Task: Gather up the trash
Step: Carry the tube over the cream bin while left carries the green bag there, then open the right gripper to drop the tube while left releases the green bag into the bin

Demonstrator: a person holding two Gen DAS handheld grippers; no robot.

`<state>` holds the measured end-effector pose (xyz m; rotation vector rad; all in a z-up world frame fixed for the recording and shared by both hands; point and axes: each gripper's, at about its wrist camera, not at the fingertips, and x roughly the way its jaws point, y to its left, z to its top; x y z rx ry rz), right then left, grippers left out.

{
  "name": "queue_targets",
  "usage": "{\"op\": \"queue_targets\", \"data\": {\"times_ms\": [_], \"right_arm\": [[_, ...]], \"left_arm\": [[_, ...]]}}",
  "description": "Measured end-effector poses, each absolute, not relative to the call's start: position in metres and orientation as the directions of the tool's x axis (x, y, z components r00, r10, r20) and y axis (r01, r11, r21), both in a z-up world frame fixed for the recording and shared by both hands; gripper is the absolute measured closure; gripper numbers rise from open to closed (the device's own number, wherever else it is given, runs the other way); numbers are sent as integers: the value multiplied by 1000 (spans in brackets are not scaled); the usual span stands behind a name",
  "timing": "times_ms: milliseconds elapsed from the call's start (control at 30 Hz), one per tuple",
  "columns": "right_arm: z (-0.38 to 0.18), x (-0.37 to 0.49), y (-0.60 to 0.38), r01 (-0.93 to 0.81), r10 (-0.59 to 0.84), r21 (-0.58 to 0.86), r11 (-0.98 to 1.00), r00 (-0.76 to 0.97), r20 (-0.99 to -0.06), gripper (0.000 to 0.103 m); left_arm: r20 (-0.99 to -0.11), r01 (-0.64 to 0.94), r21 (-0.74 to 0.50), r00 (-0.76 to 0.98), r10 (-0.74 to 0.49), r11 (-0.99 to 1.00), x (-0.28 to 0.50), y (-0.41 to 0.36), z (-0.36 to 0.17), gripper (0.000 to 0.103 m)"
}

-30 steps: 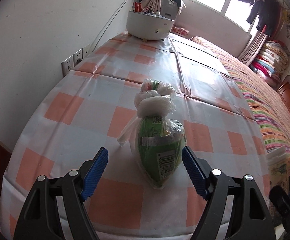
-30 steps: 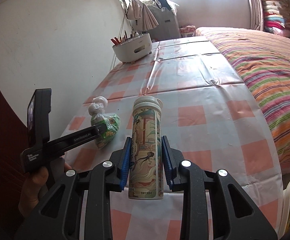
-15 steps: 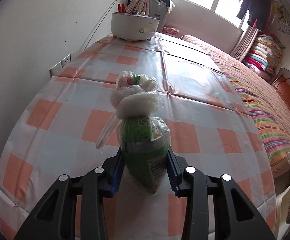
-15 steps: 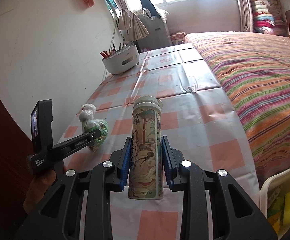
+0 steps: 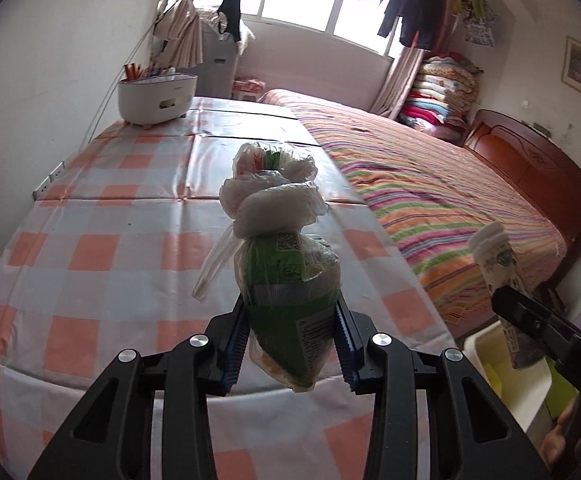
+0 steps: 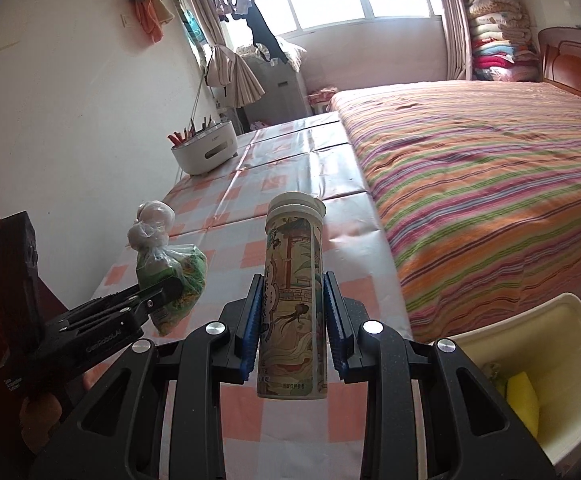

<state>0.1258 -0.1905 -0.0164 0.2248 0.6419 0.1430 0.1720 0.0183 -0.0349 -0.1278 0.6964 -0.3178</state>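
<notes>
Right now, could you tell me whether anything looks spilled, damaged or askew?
Nothing stands out. The knotted clear plastic bag of green packaging sits intact in the left claw; the illustrated cylindrical tea canister stands upright, lidded, in the right claw.

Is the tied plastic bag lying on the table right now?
No, the left gripper has its jaws shut on the bag and holds it up above the table.
</notes>
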Motion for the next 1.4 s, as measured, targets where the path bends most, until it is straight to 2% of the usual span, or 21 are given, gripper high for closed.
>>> {"op": "queue_targets", "data": {"times_ms": [300, 533, 1400], "right_arm": [[-22, 90, -264, 79, 76, 248, 966, 824, -561, 75], [-40, 72, -309, 188, -8, 256, 948, 820, -572, 75], [-46, 63, -320, 272, -76, 276, 922, 825, -560, 74]], "left_arm": [[-590, 426, -220, 658, -467, 878, 131, -52, -21, 66], [-582, 501, -203, 629, -515, 841, 109, -86, -14, 66], [-608, 536, -189, 594, -527, 823, 103, -107, -24, 65]]}}
